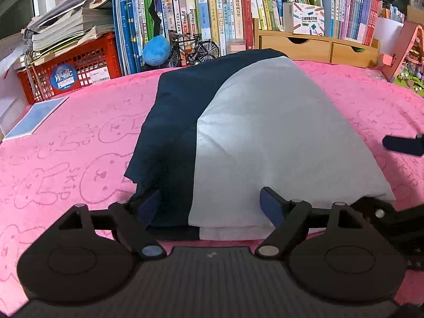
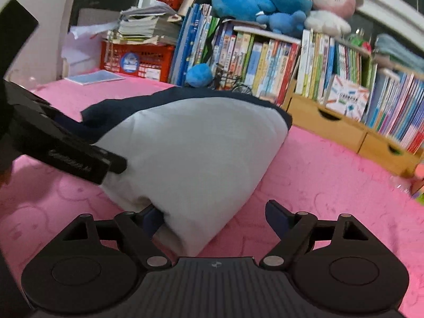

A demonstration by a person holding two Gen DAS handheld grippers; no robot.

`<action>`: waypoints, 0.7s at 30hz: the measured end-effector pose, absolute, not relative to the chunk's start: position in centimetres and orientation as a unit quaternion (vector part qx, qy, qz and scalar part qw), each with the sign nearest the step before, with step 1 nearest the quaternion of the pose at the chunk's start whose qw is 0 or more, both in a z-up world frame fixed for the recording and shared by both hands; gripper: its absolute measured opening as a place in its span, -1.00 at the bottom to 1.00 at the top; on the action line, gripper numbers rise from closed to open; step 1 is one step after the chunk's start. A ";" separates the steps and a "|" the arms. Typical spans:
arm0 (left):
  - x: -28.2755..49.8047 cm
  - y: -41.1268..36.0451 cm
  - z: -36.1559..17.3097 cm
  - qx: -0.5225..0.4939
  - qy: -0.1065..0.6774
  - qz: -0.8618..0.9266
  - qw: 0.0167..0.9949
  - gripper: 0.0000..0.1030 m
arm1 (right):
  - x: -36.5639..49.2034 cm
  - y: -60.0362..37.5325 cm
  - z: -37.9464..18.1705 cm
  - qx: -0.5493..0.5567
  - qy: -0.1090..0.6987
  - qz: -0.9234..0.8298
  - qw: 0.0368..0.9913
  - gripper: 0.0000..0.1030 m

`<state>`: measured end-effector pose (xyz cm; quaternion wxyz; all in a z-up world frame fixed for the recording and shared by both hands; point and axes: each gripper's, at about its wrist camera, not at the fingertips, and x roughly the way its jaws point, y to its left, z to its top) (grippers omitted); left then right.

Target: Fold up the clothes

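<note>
Here is the folded garment (image 1: 254, 137), navy and white, lying in the middle of the pink bunny-print cloth (image 1: 66, 164) and filling the centre of the left wrist view, with its near edge low in the frame. The left gripper (image 1: 212, 206) sits at that near edge with its jaws spread wide: one blue pad lies against the navy panel at lower left of centre, the other rests on the white panel at lower right of centre, and neither pad is pinching the fabric, so the grip is released. At the right edge of that view a dark finger of the right gripper (image 1: 402, 145) pokes in above the cloth. In the right wrist view, the right gripper (image 2: 212, 217) is also let go, jaws wide apart; its left pad touches the white corner of the garment, while its right pad stands clear over bare pink cloth. The left gripper's black body cuts across the left side of that frame. Along the top, rows of books (image 1: 201, 13), a red crate (image 1: 74, 71) at upper left, wooden drawers (image 1: 318, 46) at upper right.
</note>
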<state>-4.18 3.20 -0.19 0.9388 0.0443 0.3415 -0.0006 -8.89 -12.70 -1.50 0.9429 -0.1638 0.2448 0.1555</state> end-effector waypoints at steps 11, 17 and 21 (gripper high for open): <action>-5.1 7.9 -0.3 0.030 0.350 0.032 0.936 0.89 | -10.5 -13.5 -2.9 -0.296 0.188 0.101 0.931 0.83; -7.0 9.7 0.3 0.087 0.356 0.096 0.926 0.86 | -10.9 -13.5 -2.7 -0.262 0.207 0.107 0.937 0.53; -9.1 8.4 1.2 0.168 0.327 0.126 0.921 0.45 | -11.3 -13.9 -2.4 -0.207 0.231 0.133 0.941 -0.07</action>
